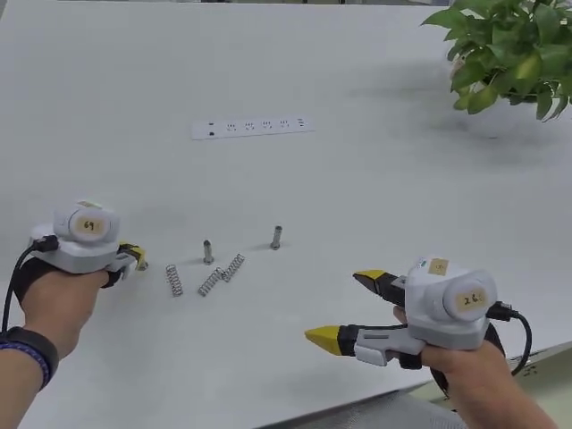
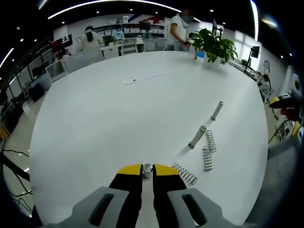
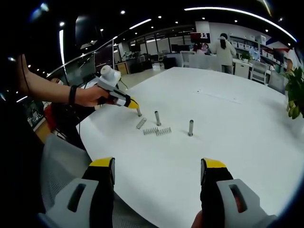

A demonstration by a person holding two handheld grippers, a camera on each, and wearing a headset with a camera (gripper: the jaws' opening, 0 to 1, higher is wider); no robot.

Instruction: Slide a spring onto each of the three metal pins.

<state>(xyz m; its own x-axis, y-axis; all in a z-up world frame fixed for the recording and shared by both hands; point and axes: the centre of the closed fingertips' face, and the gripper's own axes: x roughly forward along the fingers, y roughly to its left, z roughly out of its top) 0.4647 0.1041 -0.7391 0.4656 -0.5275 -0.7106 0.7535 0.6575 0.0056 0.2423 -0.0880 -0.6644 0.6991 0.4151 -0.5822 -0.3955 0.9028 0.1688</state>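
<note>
Three short metal pins stand upright on the white table. My left gripper [image 1: 136, 257] is shut on the leftmost pin [image 2: 147, 171], its yellow tips clamped round the pin's top. The middle pin [image 1: 207, 252] and the right pin [image 1: 276, 237] stand free. Three springs lie flat near them: one [image 1: 173, 280] close to the left gripper, one [image 1: 210, 281] in the middle, one [image 1: 233, 267] beside it. My right gripper [image 1: 344, 307] is open and holds nothing, well to the right of the pins and near the table's front edge. In the right gripper view the pins [image 3: 157, 118] stand far ahead of its tips.
A white power strip [image 1: 253, 128] lies further back on the table. A potted plant [image 1: 509, 54] stands at the far right corner. The table's front edge [image 1: 357, 407] runs just under my right hand. People stand at desks beyond the table.
</note>
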